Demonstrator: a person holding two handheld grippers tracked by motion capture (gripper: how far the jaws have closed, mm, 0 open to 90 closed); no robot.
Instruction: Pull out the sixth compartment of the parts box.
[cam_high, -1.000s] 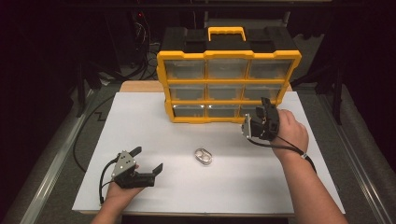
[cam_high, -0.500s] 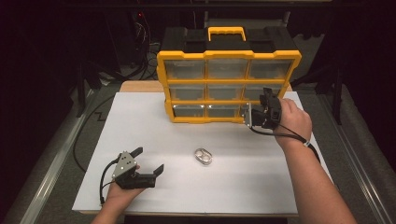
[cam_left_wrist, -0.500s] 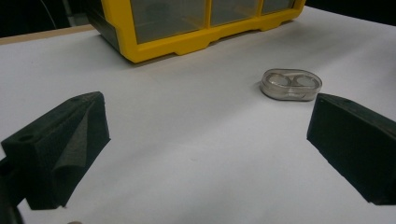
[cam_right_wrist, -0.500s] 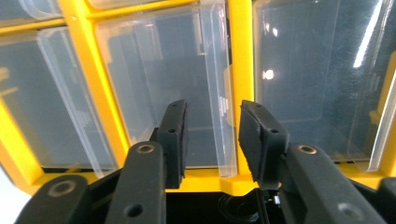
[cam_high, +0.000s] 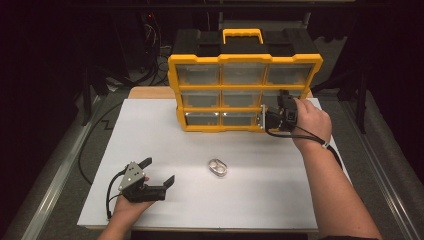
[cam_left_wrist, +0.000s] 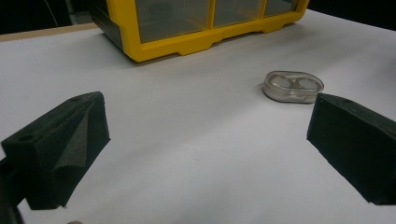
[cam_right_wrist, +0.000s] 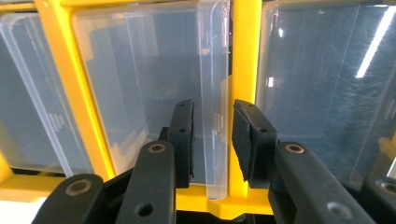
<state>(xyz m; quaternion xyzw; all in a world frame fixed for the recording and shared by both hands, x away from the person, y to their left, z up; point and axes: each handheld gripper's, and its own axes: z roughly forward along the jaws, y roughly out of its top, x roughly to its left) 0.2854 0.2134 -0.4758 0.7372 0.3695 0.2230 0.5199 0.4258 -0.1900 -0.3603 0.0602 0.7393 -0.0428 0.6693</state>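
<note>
A yellow organizer (cam_high: 245, 75) with clear drawers stands at the back of the white table (cam_high: 280, 200). My right gripper (cam_high: 264, 119) is up against its bottom right drawer. In the right gripper view its jaws (cam_right_wrist: 212, 126) straddle the drawer's clear handle tab (cam_right_wrist: 214, 70), open with a narrow gap on each side. A small clear oval case (cam_high: 218, 167) lies in the middle of the table. My left gripper (cam_high: 160, 170) rests at the front left, wide open and holding nothing. The case (cam_left_wrist: 293, 87) lies ahead of its right jaw (cam_left_wrist: 205, 140).
The organizer has a black top with a yellow carry handle (cam_high: 242, 35). Its bottom edge (cam_left_wrist: 205, 42) sits on the white surface. Dark floor and cables (cam_high: 90, 150) surround the table on the left.
My right gripper has moved forward and slightly left, up to the bottom right drawer, with its jaws now around the handle tab. The left gripper and the case have stayed put.
</note>
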